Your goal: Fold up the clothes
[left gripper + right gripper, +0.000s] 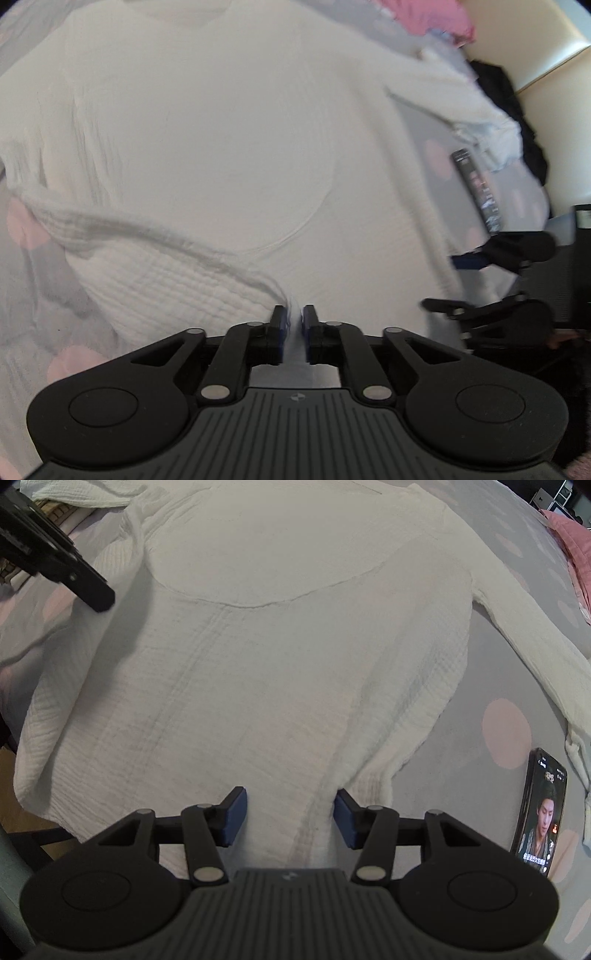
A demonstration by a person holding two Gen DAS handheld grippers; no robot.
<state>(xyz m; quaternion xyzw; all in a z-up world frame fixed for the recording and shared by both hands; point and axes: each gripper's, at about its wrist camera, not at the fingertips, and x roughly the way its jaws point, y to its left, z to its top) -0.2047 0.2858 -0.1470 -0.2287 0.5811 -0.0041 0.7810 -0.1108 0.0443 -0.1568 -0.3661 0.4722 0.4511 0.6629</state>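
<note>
L gripper (294, 320) nipped on white shirt (221, 147) hem fold, grip looks thin, view blurred. R gripper (289, 814) jaws apart, straddling hem, not pressing. Shirt flat on bedspread (461, 686). Risks: fold slips out; sleeve snags phone (541, 808)

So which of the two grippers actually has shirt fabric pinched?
The left gripper: its pads are nearly together on a gathered fold of the white shirt. The right gripper stands wide open over the hem.
</note>
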